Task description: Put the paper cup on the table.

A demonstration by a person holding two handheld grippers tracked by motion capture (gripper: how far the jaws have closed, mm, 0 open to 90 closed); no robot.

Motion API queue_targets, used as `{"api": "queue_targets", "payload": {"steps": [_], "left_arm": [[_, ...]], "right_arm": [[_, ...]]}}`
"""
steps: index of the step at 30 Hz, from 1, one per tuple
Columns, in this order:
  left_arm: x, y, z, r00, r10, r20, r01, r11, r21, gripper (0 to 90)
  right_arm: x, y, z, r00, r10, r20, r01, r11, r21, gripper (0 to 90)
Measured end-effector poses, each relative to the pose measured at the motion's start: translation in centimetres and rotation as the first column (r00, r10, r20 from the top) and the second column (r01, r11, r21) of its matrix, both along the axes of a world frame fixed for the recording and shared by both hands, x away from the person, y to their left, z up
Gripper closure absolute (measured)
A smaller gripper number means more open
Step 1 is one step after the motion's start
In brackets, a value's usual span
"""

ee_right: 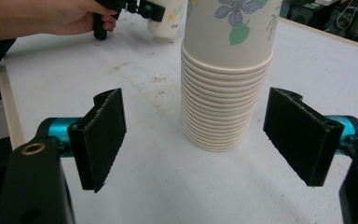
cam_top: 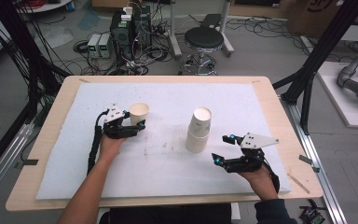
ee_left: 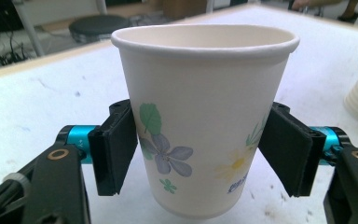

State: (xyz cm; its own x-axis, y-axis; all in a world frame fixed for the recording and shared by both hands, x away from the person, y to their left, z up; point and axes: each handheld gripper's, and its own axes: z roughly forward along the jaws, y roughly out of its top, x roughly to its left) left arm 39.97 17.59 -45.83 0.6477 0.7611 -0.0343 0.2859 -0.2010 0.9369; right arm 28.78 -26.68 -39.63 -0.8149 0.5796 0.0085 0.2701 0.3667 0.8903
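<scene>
A single paper cup with a flower print stands upright on the left part of the white mat. My left gripper is shut on it, one black pad pressed against each side below the rim. To the right stands a tall stack of the same cups. My right gripper is held open just in front of the stack's base, and its pads are well clear of the cups. In the right gripper view, the other hand and its cup appear farther back.
The mat covers most of a wooden table. Beyond the far edge are a black stool, electronics boxes and cables on the floor. Black frame posts stand to the right.
</scene>
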Motion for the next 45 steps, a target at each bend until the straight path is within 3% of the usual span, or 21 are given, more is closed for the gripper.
{"api": "queue_targets", "payload": {"steps": [2, 8, 13, 19, 22, 25, 27, 35, 38, 45], "left_arm": [[-0.1, -0.3, 0.0, 1.0000, 0.001, -0.001, -0.001, 0.9991, 0.042, 30.5], [-0.3, -0.8, 0.0, 0.9997, 0.015, -0.017, -0.013, 0.9938, 0.111, 30.8], [-0.5, -0.1, 0.0, 0.9940, 0.034, -0.104, -0.022, 0.9929, 0.117, 31.6], [-0.7, 0.2, 0.1, 0.9895, 0.034, -0.140, -0.016, 0.9916, 0.128, 31.5], [-0.6, 0.3, -0.2, 0.9861, 0.020, -0.165, -0.004, 0.9951, 0.098, 29.4], [-0.9, 0.8, -0.1, 0.9848, 0.005, -0.174, -0.003, 0.9999, 0.014, 23.8], [-1.3, 1.5, -0.2, 0.9843, 0.002, -0.177, -0.004, 1.0000, -0.008, 19.3], [-4.4, 4.6, 0.7, 0.9955, 0.018, -0.093, -0.027, 0.9950, -0.097, 18.1], [-5.9, 5.5, 1.3, 0.9991, 0.015, -0.041, -0.020, 0.9908, -0.134, 17.7], [-8.5, 6.1, 2.6, 0.9979, -0.021, 0.061, 0.034, 0.9762, -0.214, 17.4]], "right_arm": [[0.0, 0.0, 0.0, 1.0000, -0.001, -0.001, 0.001, 1.0000, -0.002, 21.3], [-0.1, 0.0, 0.0, 1.0000, 0.000, 0.000, 0.000, 1.0000, -0.005, 21.3], [-0.1, -0.1, 0.0, 1.0000, -0.003, 0.000, 0.003, 1.0000, -0.009, 21.3], [-0.1, 0.1, 0.0, 1.0000, 0.001, -0.005, -0.001, 1.0000, -0.008, 21.3], [-0.1, 0.1, 0.1, 1.0000, -0.001, -0.006, 0.000, 1.0000, -0.008, 21.3], [-0.1, 0.0, 0.0, 1.0000, -0.005, -0.006, 0.005, 0.9999, -0.011, 21.3], [-0.1, -0.1, -0.1, 0.9999, -0.010, -0.011, 0.010, 0.9999, -0.012, 21.3], [0.0, -0.3, -0.3, 0.9990, -0.034, -0.028, 0.033, 0.9991, -0.027, 20.4], [0.1, -0.2, -0.4, 0.9988, -0.046, -0.020, 0.045, 0.9982, -0.040, 19.9], [0.3, -0.5, -0.8, 0.9960, -0.088, -0.015, 0.087, 0.9950, -0.050, 17.0]]}}
